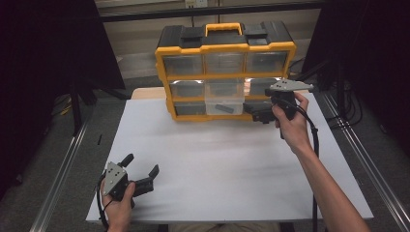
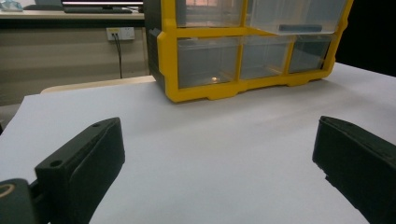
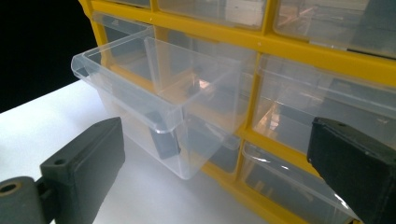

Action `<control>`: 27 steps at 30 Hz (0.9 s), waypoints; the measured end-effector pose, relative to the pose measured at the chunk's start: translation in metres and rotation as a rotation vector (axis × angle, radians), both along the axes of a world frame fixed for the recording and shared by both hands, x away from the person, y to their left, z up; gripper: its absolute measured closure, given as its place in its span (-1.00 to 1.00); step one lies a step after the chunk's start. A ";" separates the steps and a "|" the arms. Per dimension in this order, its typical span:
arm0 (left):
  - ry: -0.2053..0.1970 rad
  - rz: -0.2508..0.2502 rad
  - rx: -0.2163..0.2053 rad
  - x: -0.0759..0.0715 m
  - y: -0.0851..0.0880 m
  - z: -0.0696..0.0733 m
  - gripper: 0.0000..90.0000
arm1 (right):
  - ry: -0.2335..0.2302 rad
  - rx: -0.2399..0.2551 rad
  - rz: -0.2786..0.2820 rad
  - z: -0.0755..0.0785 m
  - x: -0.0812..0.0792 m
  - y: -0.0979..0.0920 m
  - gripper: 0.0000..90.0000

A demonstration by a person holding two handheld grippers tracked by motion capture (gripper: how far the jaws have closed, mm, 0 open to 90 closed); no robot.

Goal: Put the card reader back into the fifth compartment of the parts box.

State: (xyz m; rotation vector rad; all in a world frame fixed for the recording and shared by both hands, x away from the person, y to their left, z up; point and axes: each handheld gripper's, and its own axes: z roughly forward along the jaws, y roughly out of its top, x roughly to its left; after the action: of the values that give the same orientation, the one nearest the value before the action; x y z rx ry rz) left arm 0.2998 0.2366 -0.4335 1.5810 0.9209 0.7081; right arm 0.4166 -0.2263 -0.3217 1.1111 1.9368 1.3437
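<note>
Clear plastic drawer [image 3: 154, 100]: pulled out of yellow organiser [image 1: 225, 48], centre col., far tabletop [image 1: 217, 164]. Right gripper view shows dark item [image 3: 163, 137] inside. Right hand-held gripper [image 1: 261, 112] just right of it, spread; left hand-held gripper [image 1: 140, 178] near-left, spread.

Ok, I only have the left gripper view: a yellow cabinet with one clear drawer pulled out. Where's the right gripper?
Observer: The right gripper is held at the cabinet front, just right of the pulled-out drawer.
Operator: Gripping the drawer?
Observer: No, its jaws are open and the drawer is not clamped.
Operator: Which drawer is it?
Observer: The middle one of the middle row; there are three rows.
</note>
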 end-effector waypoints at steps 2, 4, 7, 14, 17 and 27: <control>0.002 -0.001 -0.002 0.000 0.000 0.000 -0.95 | -0.002 0.005 -0.003 -0.003 -0.003 0.000 -0.91; 0.000 0.001 0.000 0.000 0.000 0.000 -0.95 | 0.000 0.007 -0.011 -0.005 -0.006 -0.001 -0.91; -0.002 0.002 -0.005 -0.001 0.000 0.000 -0.95 | -0.012 0.023 -0.015 -0.010 -0.011 -0.002 -0.92; -0.004 0.006 -0.004 -0.001 0.000 0.000 -0.95 | -0.036 0.034 -0.024 -0.021 -0.024 -0.001 -0.92; -0.004 0.005 -0.006 -0.001 0.000 0.000 -0.95 | -0.045 0.035 -0.028 -0.024 -0.030 -0.002 -0.92; -0.004 0.015 -0.012 -0.001 0.000 0.001 -0.95 | -0.061 0.039 -0.055 -0.039 -0.050 -0.006 -0.99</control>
State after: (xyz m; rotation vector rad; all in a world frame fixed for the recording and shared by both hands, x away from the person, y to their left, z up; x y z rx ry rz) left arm 0.2984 0.2370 -0.4329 1.5634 0.9336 0.7146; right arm 0.3670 -0.2318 -0.3603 1.1204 1.8314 1.3749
